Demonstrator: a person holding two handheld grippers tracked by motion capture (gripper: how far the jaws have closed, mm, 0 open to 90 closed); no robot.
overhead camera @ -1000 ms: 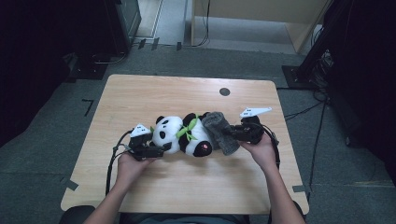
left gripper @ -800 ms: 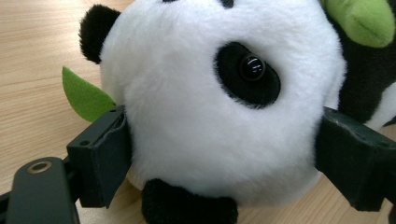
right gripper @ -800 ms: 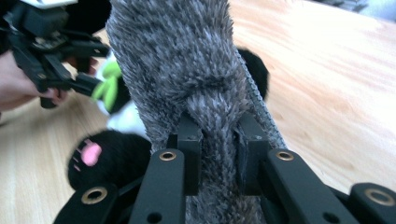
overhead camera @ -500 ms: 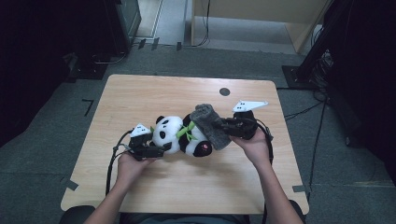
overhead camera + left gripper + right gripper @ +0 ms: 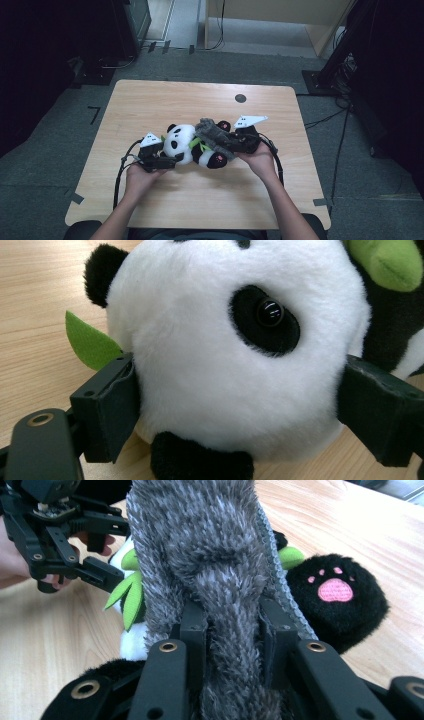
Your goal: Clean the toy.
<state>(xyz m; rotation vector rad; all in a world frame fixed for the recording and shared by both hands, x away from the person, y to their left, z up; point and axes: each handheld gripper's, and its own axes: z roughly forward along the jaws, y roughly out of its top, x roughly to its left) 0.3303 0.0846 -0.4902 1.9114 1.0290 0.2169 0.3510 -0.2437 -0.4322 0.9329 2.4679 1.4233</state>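
Note:
A black-and-white panda plush (image 5: 181, 142) lies on its side in the middle of the wooden table (image 5: 165, 100). My left gripper (image 5: 175, 159) has its jaws spread wide around the panda's head (image 5: 220, 365), and its pads (image 5: 107, 410) press into the white fur on both sides. A grey furry cloth (image 5: 212, 134) is draped over the panda's body. My right gripper (image 5: 232, 142) pinches a fold of this cloth (image 5: 210, 545); its jaws have just been opening slightly, with the fur still between them. A black paw with a pink pad (image 5: 336, 597) sticks out to the right of the cloth.
Green felt leaves (image 5: 90, 342) poke out near the panda's neck. A small dark disc (image 5: 240, 98) sits on the far part of the table. Cables trail from both grippers over the front edge. The table is surrounded by dark floor with cables and equipment.
My right gripper has moved left with the grey cloth, pulling it from beside the panda up over its body. The left hand and the panda's head have stayed put.

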